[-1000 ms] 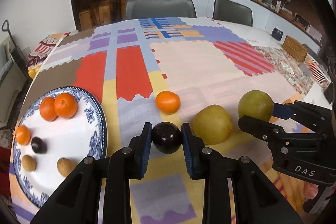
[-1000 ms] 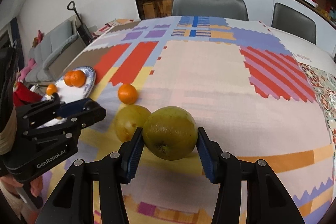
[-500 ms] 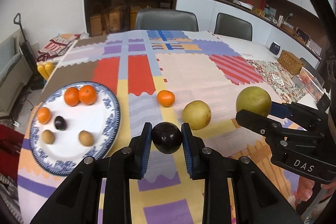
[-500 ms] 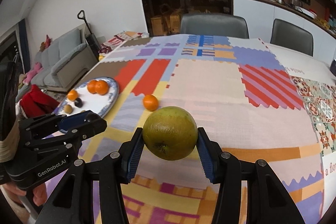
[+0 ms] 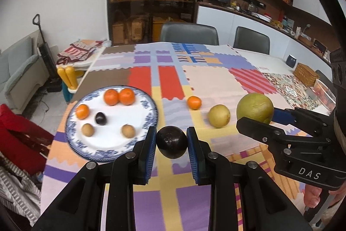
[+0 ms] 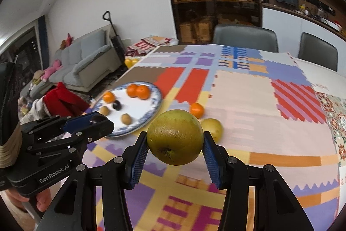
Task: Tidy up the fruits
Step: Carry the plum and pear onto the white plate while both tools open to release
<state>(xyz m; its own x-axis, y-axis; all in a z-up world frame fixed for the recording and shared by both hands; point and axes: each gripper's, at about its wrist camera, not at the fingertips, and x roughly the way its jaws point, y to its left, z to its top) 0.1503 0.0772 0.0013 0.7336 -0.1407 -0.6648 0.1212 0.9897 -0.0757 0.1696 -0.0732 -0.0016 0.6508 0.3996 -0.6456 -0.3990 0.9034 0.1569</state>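
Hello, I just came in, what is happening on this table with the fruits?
A person is sorting fruit with two tools. The left hand-held gripper holds a dark plum in the air, near the blue-rimmed plate. The right hand-held gripper holds a large green apple above the table. The plate already carries three oranges, another plum and two small brown fruits. One orange and a yellow fruit remain on the patchwork tablecloth.

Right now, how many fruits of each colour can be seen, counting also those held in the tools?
Orange: 4, three on the plate and one on the cloth.
Dark: 2, one on the plate, one in the left tool.
Brown: 2, both on the plate.
Yellow-green: 2, one on the cloth, one in the right tool.
Total: 10.
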